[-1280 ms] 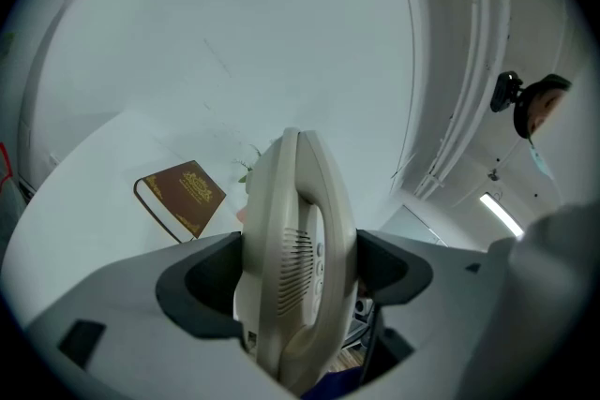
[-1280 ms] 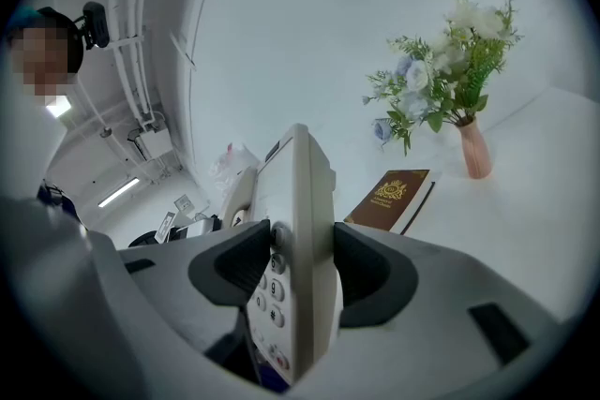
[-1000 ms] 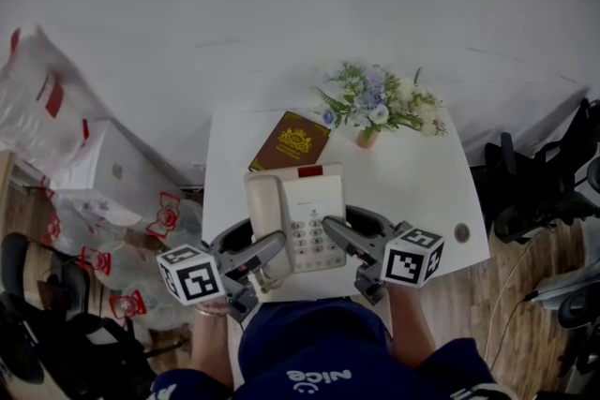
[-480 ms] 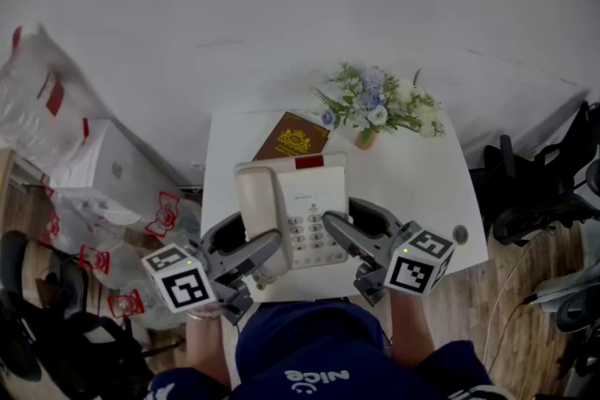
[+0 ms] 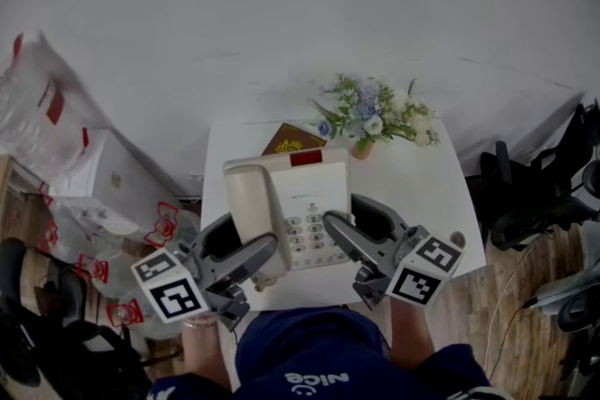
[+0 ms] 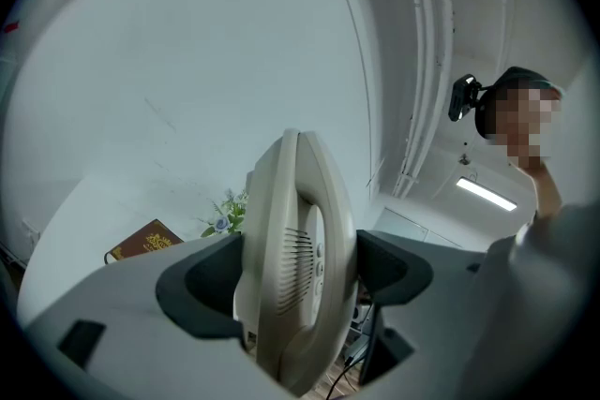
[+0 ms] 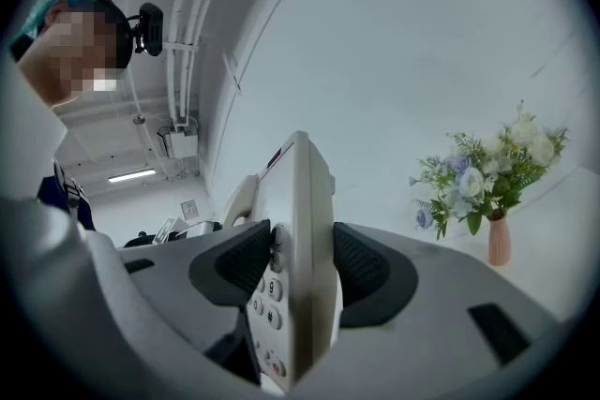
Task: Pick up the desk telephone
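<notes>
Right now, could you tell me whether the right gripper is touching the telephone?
Touching. In the right gripper view, the right gripper has both pads pressed against the telephone, no gap.

You hold 2 grippers level, the left gripper point(image 6: 298, 276) and right gripper point(image 7: 302, 265) each clamped on the telephone point(image 5: 291, 201).

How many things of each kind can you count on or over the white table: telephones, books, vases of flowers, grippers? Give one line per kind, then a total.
desk telephone: 1
book: 1
vase of flowers: 1
grippers, left gripper and right gripper: 2
Total: 5
</notes>
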The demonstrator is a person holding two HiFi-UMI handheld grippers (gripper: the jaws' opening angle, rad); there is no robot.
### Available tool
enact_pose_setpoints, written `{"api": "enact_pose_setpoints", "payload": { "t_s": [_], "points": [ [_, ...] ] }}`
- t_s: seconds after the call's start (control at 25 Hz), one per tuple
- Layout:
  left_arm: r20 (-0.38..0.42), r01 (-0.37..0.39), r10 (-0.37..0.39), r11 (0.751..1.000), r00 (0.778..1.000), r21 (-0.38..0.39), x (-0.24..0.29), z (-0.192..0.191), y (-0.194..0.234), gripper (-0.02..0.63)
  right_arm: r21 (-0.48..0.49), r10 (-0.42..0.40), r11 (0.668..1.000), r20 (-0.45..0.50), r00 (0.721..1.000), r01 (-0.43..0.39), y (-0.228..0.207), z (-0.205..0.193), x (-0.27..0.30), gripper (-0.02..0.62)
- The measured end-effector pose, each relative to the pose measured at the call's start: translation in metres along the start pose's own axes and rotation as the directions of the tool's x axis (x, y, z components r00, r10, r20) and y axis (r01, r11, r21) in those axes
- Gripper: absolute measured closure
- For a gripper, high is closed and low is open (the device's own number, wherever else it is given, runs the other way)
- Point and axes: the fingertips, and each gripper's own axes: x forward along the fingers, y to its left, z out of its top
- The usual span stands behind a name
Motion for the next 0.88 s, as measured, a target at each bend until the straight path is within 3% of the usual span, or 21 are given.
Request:
{"api": "enact_pose_setpoints", "payload": {
  "t_s": [0.28, 0.88],
  "points": [
    [0.011, 0.007, -0.009, 0.994, 1.000, 0.108, -0.005, 0.021, -0.021, 0.221, -0.020, 0.034, 0.999, 0.052, 0.998, -0.033, 0.016, 0.017, -0.001, 0.368],
    [0.065, 0.041, -0.054, 0.983, 0.996, 0.180, -0.011, 0.044, -0.052, 0.221, -0.118, 0.065, 0.992, 0.153, 0.986, -0.048, 0.042, 0.051, -0.010, 0.368]
  ]
}}
